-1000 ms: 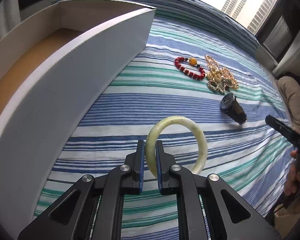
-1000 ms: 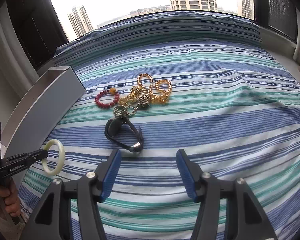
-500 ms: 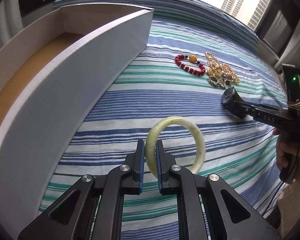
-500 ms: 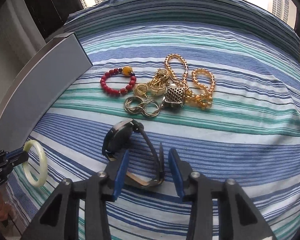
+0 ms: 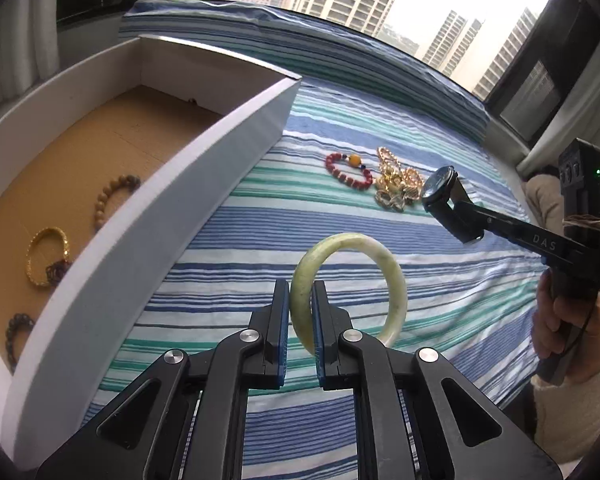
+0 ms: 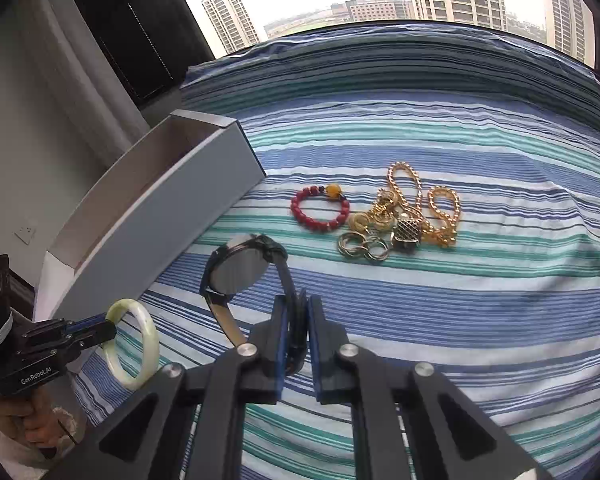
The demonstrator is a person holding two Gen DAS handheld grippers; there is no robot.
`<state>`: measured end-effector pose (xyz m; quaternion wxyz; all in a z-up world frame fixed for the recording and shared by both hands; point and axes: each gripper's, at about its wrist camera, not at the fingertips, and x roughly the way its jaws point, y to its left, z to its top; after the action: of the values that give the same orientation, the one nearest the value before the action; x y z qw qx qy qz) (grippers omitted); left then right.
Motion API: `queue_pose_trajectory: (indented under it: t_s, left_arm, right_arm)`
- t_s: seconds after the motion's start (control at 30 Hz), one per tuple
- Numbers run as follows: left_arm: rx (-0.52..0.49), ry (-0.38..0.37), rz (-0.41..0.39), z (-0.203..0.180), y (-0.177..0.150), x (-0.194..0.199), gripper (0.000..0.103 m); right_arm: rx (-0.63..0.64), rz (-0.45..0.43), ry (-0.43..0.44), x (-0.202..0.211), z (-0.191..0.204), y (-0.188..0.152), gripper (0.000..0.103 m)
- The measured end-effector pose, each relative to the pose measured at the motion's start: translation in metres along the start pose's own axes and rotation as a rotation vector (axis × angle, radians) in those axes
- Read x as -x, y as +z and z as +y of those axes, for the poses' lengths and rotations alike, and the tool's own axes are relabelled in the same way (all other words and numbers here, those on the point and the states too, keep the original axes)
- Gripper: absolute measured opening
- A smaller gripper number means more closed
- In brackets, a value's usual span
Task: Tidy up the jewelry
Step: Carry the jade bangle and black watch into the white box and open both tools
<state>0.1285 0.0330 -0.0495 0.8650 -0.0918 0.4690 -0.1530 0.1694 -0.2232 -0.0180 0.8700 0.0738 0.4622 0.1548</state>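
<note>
A bed covered with a blue, teal and white striped sheet is seen before a wide window with tower blocks beyond. At its left side a white cardboard box with a brown floor is set, and several bracelets are seen lying inside it. The left claw is held just right of the box's near wall and is closed on a pale green jade bangle, which is gripped at its left rim and held upright above the sheet. The right claw has just been closing and is now clamped on the strap of a black wristwatch, whose round case is raised clear of the sheet ahead of the claw. Farther off, a red bead bracelet and a tangle of gold chains and rings are left lying on the bed.
</note>
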Motion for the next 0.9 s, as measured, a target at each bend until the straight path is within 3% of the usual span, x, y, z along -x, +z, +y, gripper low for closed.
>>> queue_pose_trajectory:
  t_s: [0.13,0.2,0.37,0.47,0.67,0.83,0.9]
  left_arm:
    - [0.067,0.001,-0.077,0.036,0.032,0.049,0.008]
    - [0.092,0.036,-0.105,0.059,0.051,0.065,0.008]
    - [0.174,0.155,-0.104,0.122,0.095,0.062,0.008]
    - [0.239,0.23,-0.072,0.158,0.109,0.038,0.009]
    - [0.359,0.276,0.006,0.212,0.11,-0.017,0.009]
    - [0.39,0.322,0.059,0.241,0.101,-0.048,0.01]
    - [0.397,0.336,0.072,0.248,0.099,-0.054,0.01]
  right_arm:
    - [0.059,-0.04,0.122,0.007,0.055,0.039,0.01]
    - [0.104,-0.049,0.174,0.002,0.089,0.059,0.01]
    - [0.211,-0.044,0.231,-0.045,0.167,0.104,0.01]
    - [0.251,-0.016,0.217,-0.088,0.202,0.125,0.01]
    - [0.253,0.107,0.144,-0.176,0.227,0.136,0.01]
    - [0.251,0.147,0.082,-0.211,0.226,0.128,0.01]
    - [0.26,0.143,0.048,-0.219,0.227,0.126,0.015]
